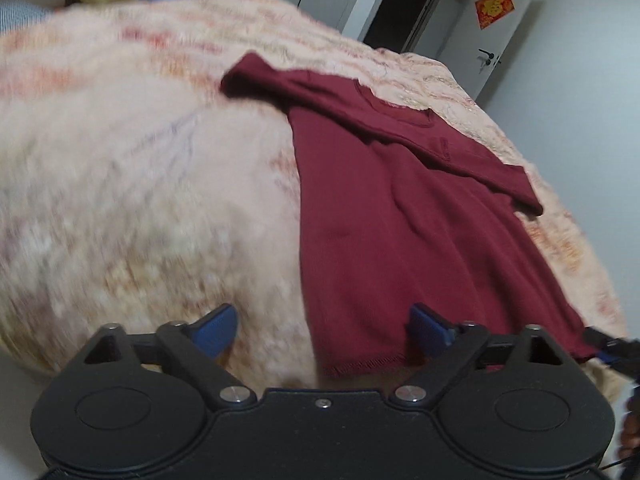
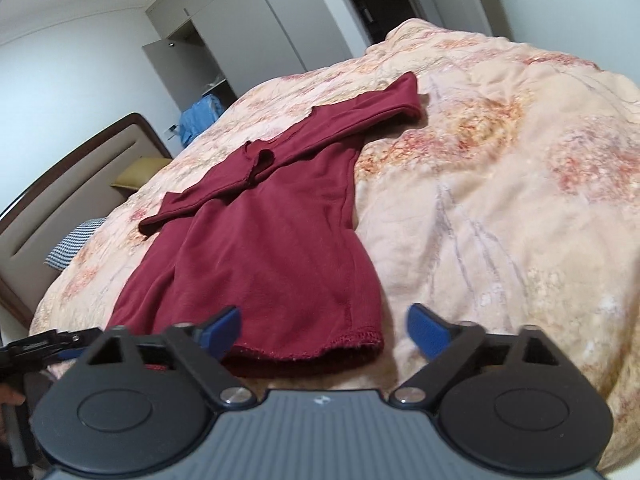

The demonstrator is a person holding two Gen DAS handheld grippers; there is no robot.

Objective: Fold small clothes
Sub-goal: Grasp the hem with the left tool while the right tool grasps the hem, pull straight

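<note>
Your left wrist camera sits low at the near edge of the bed (image 1: 140, 168), close over the shirt (image 1: 400, 220) hem, looking along the shirt toward a door (image 1: 496, 28); its left half is blurred, so the far side there is hard to read. Your right wrist camera looks from the same near edge, angled toward the headboard (image 2: 80, 172) and wardrobe (image 2: 240, 32). Both views share the shirt (image 2: 272, 240) and bed (image 2: 500, 200), and each catches the other gripper at its edge.

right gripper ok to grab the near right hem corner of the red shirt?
Probably yes. The right gripper is open just short of the red shirt hem corner, which lies flat on the quilt with nothing between.
</note>
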